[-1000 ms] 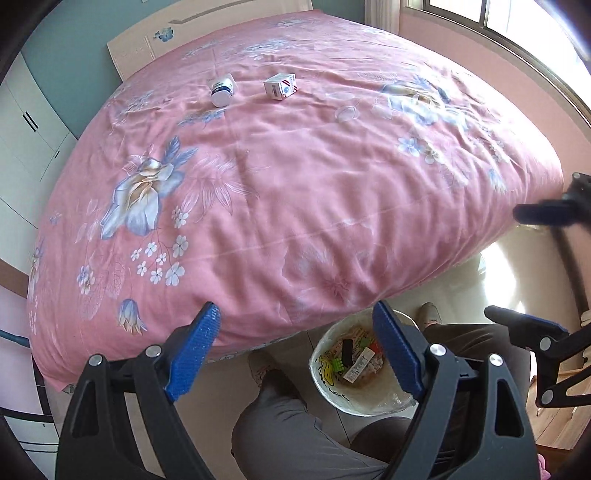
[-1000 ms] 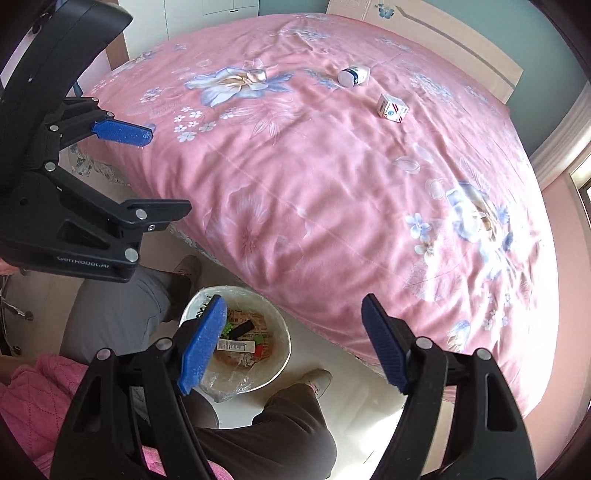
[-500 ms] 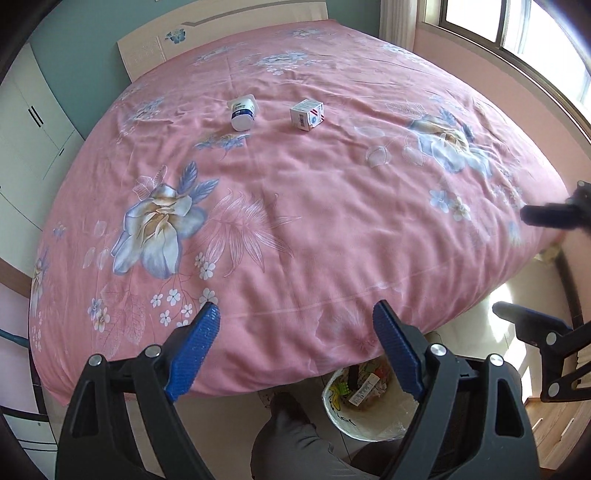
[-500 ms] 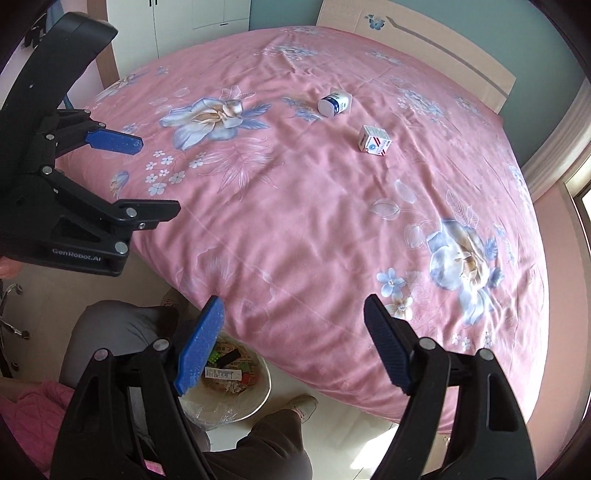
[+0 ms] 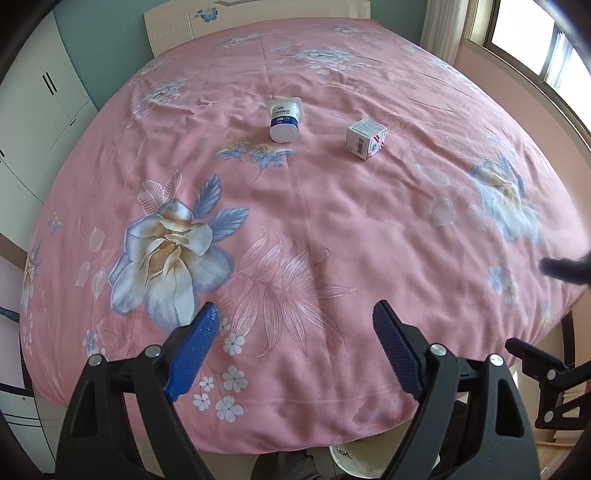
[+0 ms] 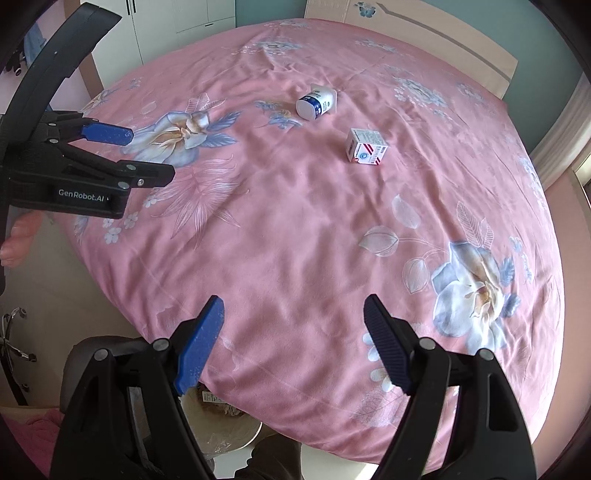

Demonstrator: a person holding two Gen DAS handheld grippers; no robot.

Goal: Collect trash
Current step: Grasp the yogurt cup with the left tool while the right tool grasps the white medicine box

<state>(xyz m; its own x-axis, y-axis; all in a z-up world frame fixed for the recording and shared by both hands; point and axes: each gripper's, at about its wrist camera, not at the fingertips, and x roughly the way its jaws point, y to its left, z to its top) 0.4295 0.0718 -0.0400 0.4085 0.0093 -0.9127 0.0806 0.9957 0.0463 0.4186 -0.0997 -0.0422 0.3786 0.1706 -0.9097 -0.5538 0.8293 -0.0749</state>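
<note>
Two pieces of trash lie on the pink flowered bedspread (image 5: 295,229): a white yogurt cup with a blue label (image 5: 283,119) (image 6: 316,101) on its side, and a small white carton (image 5: 365,139) (image 6: 365,146) to its right. My left gripper (image 5: 295,332) hangs open over the near part of the bed, well short of both, nothing between its blue pads. My right gripper (image 6: 293,325) is open too, empty, over the bed's near edge. The left gripper (image 6: 147,153) also shows at the left of the right wrist view.
A white bin lined with a plastic bag (image 6: 221,428) (image 5: 351,461) with wrappers inside stands on the floor by the bed's edge, mostly hidden. The person's grey trouser legs (image 6: 92,362) are beside it. White wardrobes (image 5: 40,107), a headboard (image 5: 255,18) and a window (image 5: 535,40) surround the bed.
Both grippers have swung from over the bin and floor up over the bed. The cup and carton now look nearer and larger. The bin has slid to the bottom edge of both views.
</note>
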